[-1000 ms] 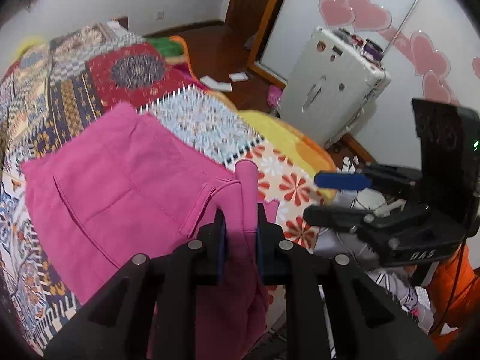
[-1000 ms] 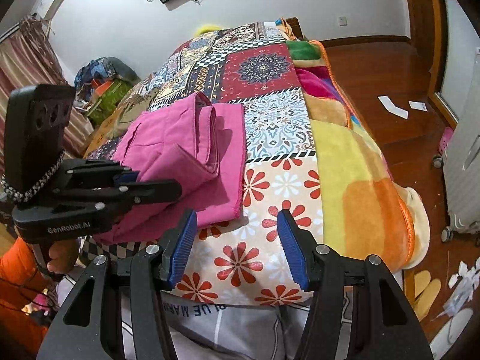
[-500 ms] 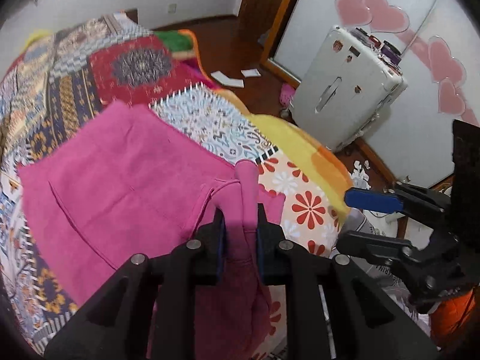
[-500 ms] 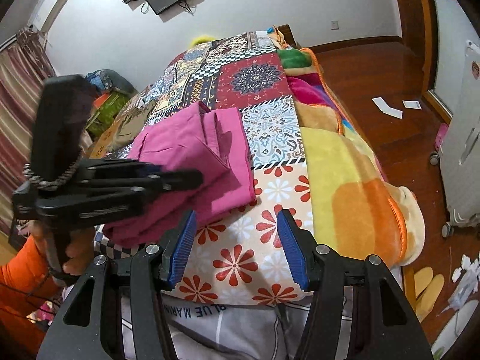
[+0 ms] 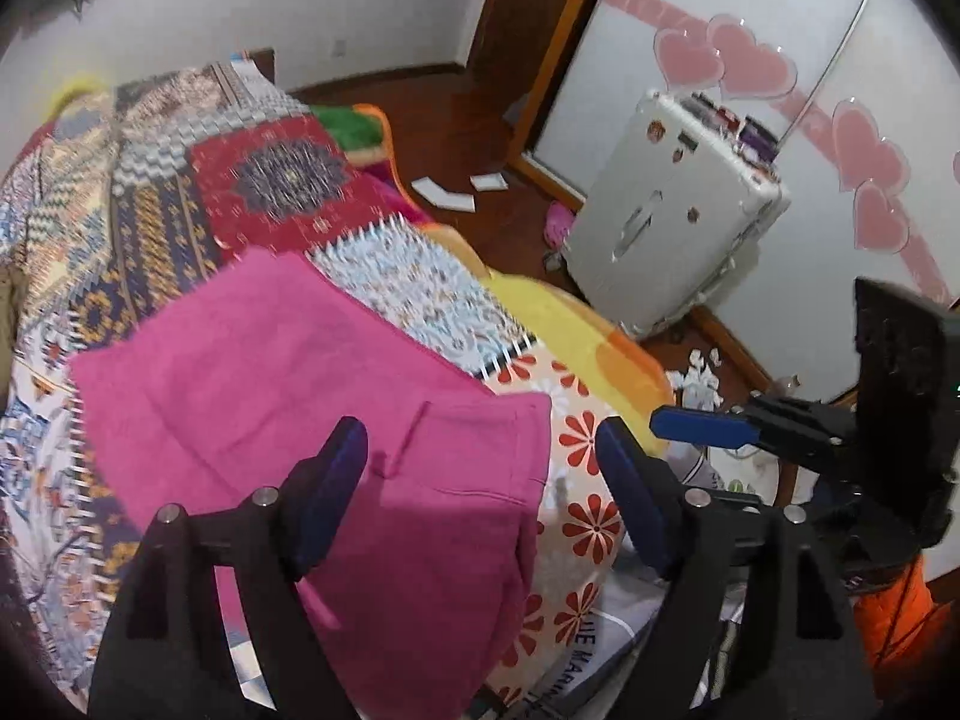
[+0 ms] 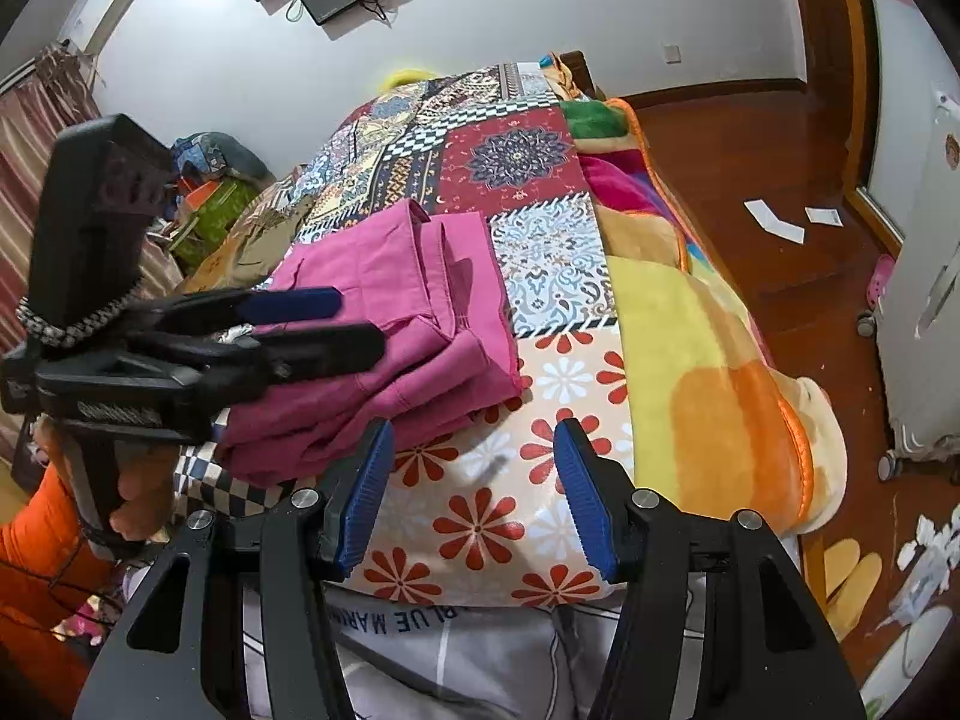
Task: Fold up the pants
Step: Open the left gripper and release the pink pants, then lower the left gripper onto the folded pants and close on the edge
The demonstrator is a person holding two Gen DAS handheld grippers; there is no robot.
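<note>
Your left claw point(image 5: 480, 468) has let go of the pants point(image 5: 288, 372), jaws opening; right claw point(image 6: 474, 480) hangs open over the bed point(image 6: 690, 360), suitcase point(image 5: 672, 240) nearby.

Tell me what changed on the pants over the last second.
The left tool let go of the pink pants: its jaws are opening, and the pinched fold has dropped flat onto the patchwork bedspread. The right tool stayed open over the bedspread, holding nothing.
</note>
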